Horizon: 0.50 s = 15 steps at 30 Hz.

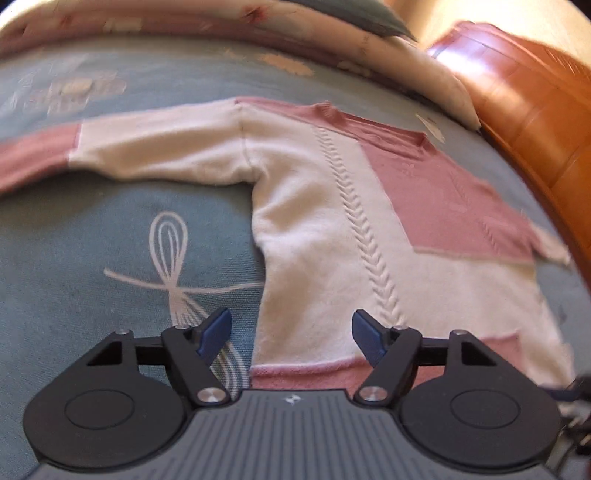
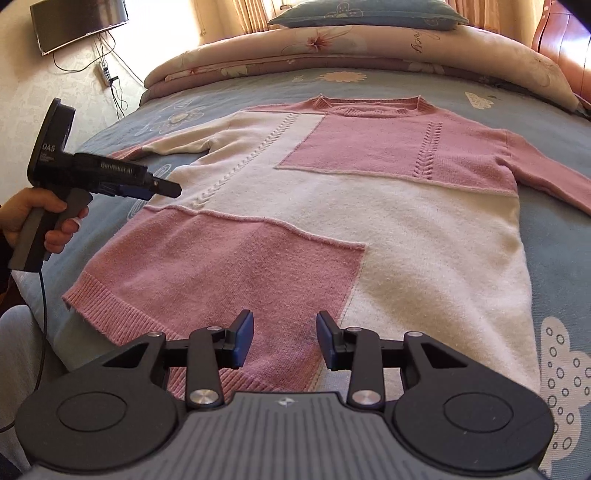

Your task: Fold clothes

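A pink and cream knit sweater (image 2: 332,206) lies flat, front up, on the blue bedspread, both sleeves spread out. In the left wrist view the sweater (image 1: 332,221) fills the middle, its left sleeve (image 1: 147,147) stretching left. My left gripper (image 1: 291,334) is open and empty, hovering above the sweater's left side near the hem; it also shows in the right wrist view (image 2: 162,186) at the left, held by a hand. My right gripper (image 2: 285,338) is open and empty above the pink hem at the near edge.
The blue bedspread (image 2: 572,258) has white patterns. A rolled floral quilt (image 2: 351,48) and a blue pillow (image 2: 369,13) lie at the far end. A wooden headboard (image 1: 535,103) stands at the right. A wall TV (image 2: 77,22) hangs at the far left.
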Each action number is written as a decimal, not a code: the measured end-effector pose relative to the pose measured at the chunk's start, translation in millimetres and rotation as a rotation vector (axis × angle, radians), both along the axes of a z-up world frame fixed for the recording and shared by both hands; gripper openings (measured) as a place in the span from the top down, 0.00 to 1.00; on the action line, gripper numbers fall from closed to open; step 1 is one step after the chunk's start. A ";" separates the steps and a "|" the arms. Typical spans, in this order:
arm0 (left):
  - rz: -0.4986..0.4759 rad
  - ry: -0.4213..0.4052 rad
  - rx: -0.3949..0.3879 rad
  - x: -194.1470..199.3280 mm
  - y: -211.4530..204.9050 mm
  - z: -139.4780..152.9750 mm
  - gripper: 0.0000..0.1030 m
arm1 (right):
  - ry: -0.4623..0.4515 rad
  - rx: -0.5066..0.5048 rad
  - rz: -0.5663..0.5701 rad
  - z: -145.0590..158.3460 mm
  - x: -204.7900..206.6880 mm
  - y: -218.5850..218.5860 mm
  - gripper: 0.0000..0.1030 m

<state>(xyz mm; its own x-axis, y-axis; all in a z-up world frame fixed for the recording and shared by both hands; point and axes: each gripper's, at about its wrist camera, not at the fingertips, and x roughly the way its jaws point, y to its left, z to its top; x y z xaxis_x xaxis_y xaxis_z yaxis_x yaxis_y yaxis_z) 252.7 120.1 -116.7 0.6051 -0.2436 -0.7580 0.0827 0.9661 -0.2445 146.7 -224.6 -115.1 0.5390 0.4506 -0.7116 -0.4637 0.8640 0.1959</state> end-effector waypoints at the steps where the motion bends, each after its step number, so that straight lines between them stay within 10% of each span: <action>1: -0.017 -0.009 0.032 -3.3 -5.6 0.1 0.30 | 0.000 -0.004 0.001 -0.2 -0.6 -0.5 0.59; 15: 0.057 0.077 -0.377 -59.5 33.4 -11.5 0.26 | 0.005 0.017 -0.003 0.9 -18.5 -4.0 0.55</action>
<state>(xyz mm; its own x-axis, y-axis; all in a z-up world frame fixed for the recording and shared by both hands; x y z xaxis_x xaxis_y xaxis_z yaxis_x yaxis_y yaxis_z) 193.1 153.5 -128.2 0.5704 -0.4815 -0.6654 -0.0011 0.8097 -0.5868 128.2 -228.6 -114.2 0.5368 0.4614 -0.7064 -0.4602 0.8618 0.2132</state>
